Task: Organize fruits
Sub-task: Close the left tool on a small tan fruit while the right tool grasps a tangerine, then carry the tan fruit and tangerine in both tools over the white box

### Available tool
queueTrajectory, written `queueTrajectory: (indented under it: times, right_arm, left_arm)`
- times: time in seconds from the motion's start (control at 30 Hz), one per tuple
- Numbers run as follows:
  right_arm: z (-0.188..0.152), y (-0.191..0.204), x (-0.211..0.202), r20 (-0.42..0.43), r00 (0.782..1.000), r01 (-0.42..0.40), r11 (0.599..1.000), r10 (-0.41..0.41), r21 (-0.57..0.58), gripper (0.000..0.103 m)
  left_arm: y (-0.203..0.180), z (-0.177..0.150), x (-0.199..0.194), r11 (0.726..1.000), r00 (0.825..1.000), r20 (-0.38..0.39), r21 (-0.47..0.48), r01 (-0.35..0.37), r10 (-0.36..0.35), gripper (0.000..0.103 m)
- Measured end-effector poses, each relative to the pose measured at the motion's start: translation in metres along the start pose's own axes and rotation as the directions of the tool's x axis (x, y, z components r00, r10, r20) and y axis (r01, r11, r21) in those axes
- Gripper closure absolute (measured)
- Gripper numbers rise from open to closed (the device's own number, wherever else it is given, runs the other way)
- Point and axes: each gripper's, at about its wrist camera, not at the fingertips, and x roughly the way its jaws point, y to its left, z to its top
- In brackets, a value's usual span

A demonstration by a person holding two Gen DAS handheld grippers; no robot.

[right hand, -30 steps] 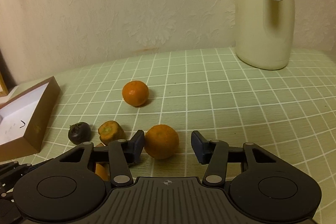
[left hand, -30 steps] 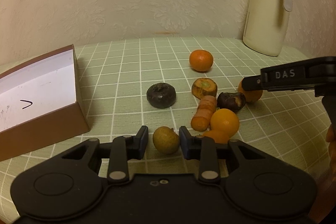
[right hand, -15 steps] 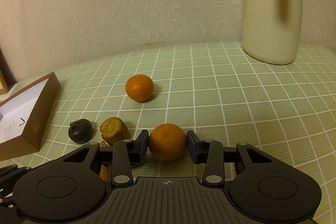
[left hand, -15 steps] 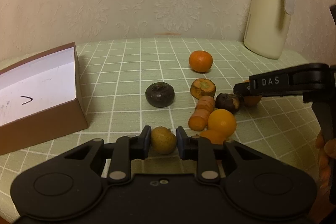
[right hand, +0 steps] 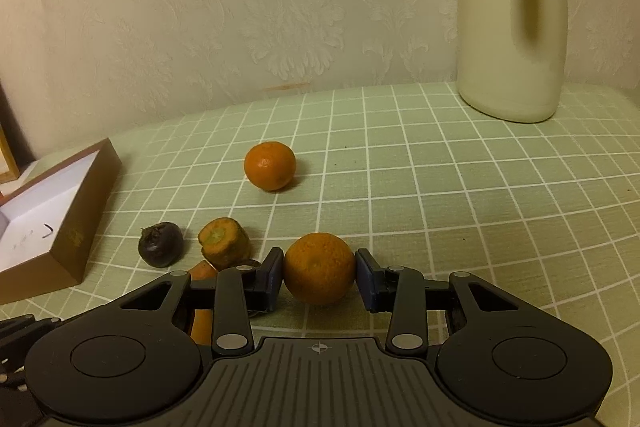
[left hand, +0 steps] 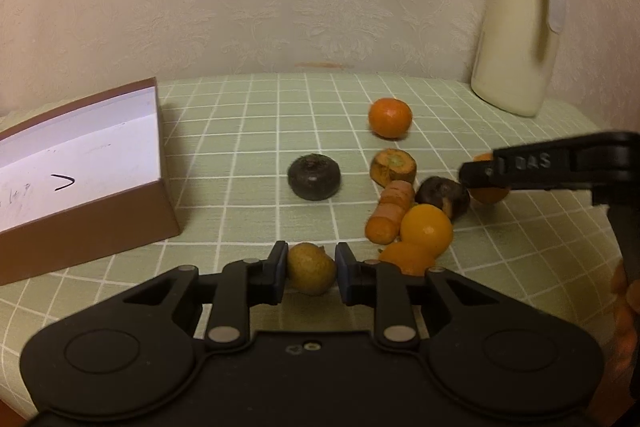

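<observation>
The left gripper [left hand: 311, 269] pinches a small yellow fruit [left hand: 311, 268] on the worktop [left hand: 256, 131]; a second ago its fingers stood apart. It looks light, firm and round, best held across the middle. The right gripper [right hand: 319, 274], wider before, now pinches a mandarin [right hand: 319, 273], probably soft-skinned.

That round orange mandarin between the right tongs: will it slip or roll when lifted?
The round orange mandarin looks firm, and its pebbled skin probably gives the right tongs decent hold. Being round, it would likely roll across the green checked tablecloth if released. The pads pinch its widest part, so slipping seems unlikely.
</observation>
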Motion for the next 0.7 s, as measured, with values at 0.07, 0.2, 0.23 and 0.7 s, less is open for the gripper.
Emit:
queueTrajectory:
  times: [0.07,0.2,0.23,0.7]
  right_arm:
    - [-0.001,0.0,-0.004,0.003,1.0,0.001,1.0,-0.001,-0.001,0.064]
    - [-0.001,0.002,-0.014,0.022,1.0,-0.007,1.0,0.007,0.009,0.064]
    - [-0.001,0.004,-0.017,0.031,0.999,-0.009,1.0,0.009,0.0,0.064]
    - [-0.003,0.064,-0.051,0.066,0.988,-0.134,0.987,0.14,-0.095,0.064]
  left_arm:
    - [0.002,0.001,-0.003,1.0,1.0,0.01,0.0,-0.002,0.002,0.088]
    - [0.007,0.003,-0.008,1.0,1.0,0.014,-0.009,-0.016,0.017,0.088]
    - [0.008,0.004,-0.011,1.0,1.0,0.021,-0.011,-0.021,0.021,0.088]
    - [0.037,0.011,-0.058,0.995,0.991,0.1,-0.038,-0.09,0.094,0.088]
